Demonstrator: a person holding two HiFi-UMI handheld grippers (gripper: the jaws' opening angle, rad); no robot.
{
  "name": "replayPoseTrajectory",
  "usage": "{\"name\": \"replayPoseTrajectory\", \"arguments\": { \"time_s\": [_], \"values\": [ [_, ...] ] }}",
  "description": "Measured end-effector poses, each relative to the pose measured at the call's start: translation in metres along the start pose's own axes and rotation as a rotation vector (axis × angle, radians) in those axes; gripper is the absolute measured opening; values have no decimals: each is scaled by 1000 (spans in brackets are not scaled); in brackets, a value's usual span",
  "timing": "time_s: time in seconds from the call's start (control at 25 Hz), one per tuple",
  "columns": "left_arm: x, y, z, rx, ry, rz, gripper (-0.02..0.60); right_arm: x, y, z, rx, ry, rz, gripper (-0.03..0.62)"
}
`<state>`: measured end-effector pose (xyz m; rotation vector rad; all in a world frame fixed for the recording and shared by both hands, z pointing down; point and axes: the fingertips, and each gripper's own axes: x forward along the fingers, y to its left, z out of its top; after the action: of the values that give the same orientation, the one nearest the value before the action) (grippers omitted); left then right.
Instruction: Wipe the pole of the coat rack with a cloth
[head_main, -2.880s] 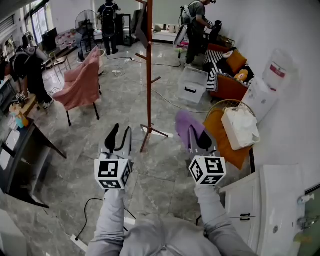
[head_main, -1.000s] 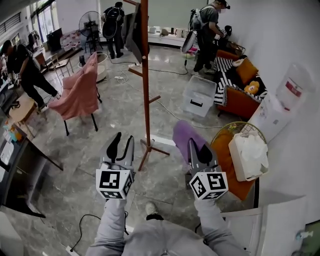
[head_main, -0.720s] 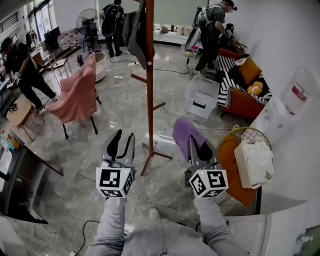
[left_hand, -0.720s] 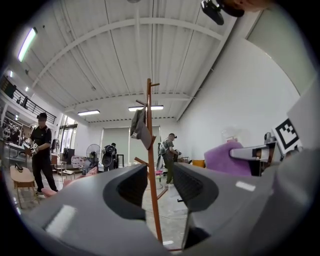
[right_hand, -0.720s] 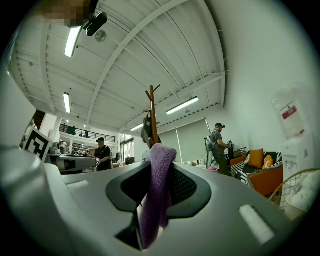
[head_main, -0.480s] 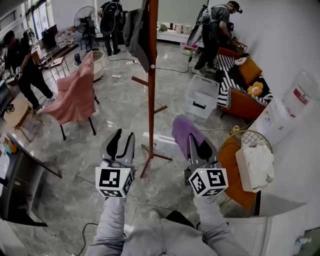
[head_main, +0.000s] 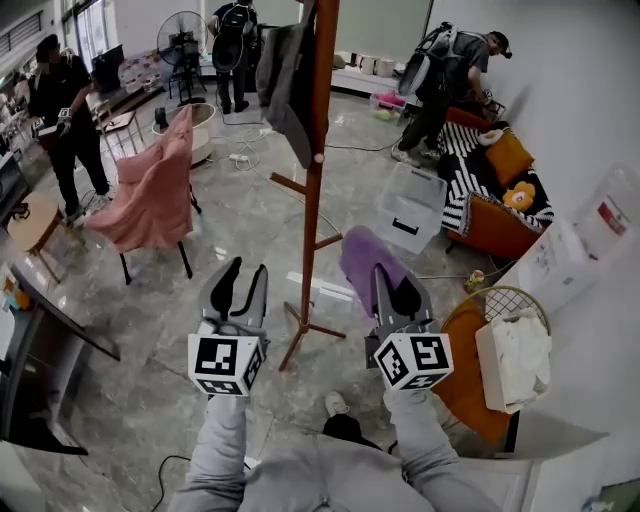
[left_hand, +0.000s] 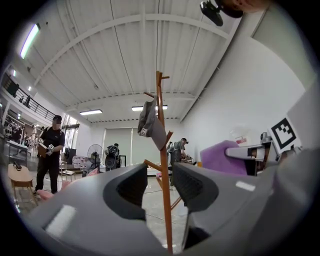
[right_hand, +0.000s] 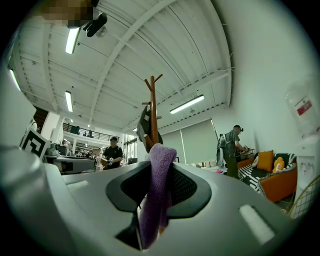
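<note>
The left gripper (head_main: 243, 272) hangs with jaws apart and nothing in them, short of the wooden coat rack pole (head_main: 314, 190). That pole rises between the two grippers, touching neither. On the right, the right gripper (head_main: 394, 285) pinches the purple cloth (head_main: 362, 262), which pokes up past its tips, clear of the pole.

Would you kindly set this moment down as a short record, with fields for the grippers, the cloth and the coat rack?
coat rack pole: wooden, upright on the floor, ahead between the two grippers
left gripper: jaws apart, nothing held
right gripper: shut on the purple cloth, which sticks up past the jaws
contact: cloth not yet touching the pole
on the rack: dark garment hanging near the top
nearby: pink-covered chair to the left
</note>
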<state>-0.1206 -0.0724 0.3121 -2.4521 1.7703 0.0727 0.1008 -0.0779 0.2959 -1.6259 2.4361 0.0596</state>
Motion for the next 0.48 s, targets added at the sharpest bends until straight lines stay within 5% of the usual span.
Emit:
{"name": "replayPoseTrajectory", "arguments": {
  "time_s": [0.48],
  "values": [
    [68, 9, 1, -8, -15, 78, 164, 107, -32, 78, -90, -170, 134, 81]
  ]
}}
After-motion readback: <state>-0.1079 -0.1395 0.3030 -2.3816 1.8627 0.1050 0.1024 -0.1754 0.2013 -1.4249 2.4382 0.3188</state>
